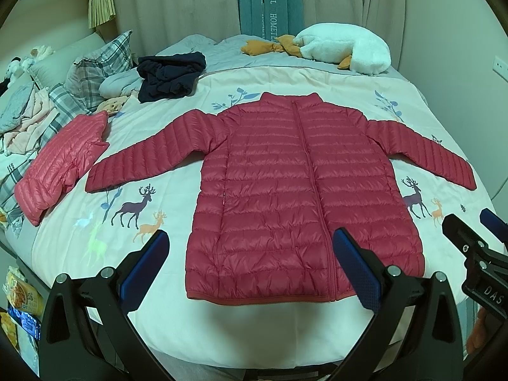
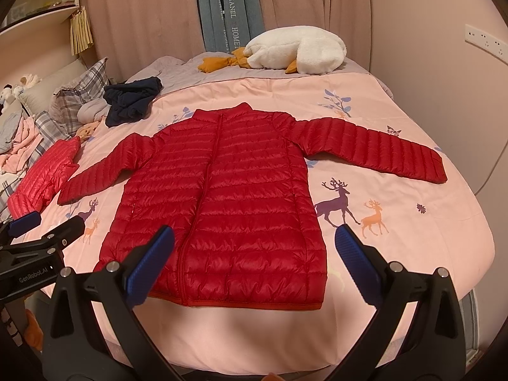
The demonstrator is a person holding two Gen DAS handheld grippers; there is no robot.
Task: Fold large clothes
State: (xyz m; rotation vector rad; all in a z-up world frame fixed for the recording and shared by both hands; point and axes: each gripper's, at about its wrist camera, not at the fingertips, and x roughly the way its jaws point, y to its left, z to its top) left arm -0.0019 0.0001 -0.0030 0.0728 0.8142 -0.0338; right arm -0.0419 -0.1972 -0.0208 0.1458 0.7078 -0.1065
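**A:** Where is the jacket, as you hold things now?

**B:** Your red puffer jacket point(image 1: 285, 184) lies flat on the bed point(image 1: 254, 327), front up, zip closed, collar toward the far edge and hem along the near edge. Both sleeves are spread out, angled toward the left and right edges. It sits roughly midway across the pink deer-print duvet.

**A:** And your two grippers?

**B:** Your left gripper point(image 1: 252, 265) hangs above the near edge over the hem, fingers point(image 1: 357, 270) spread wide, nothing between them. From its own camera the left finger sits over bare duvet and the right finger over the jacket's lower front. Your right gripper point(image 2: 254, 262) is likewise wide open and empty, near the hem; its left finger covers the jacket's lower front, its right finger is over the duvet just beside the jacket's side. Whether either touches the fabric, you cannot tell.

**A:** Anything else on the bed?

**B:** A pink puffer garment point(image 1: 60, 165), folded, near the left edge, apart from the left sleeve cuff. A dark navy garment point(image 1: 168, 76), crumpled, toward the far-left corner beside plaid pillows point(image 1: 92, 70). A white plush goose point(image 1: 346, 47) along the far edge, in front of the curtains point(image 1: 190, 0).
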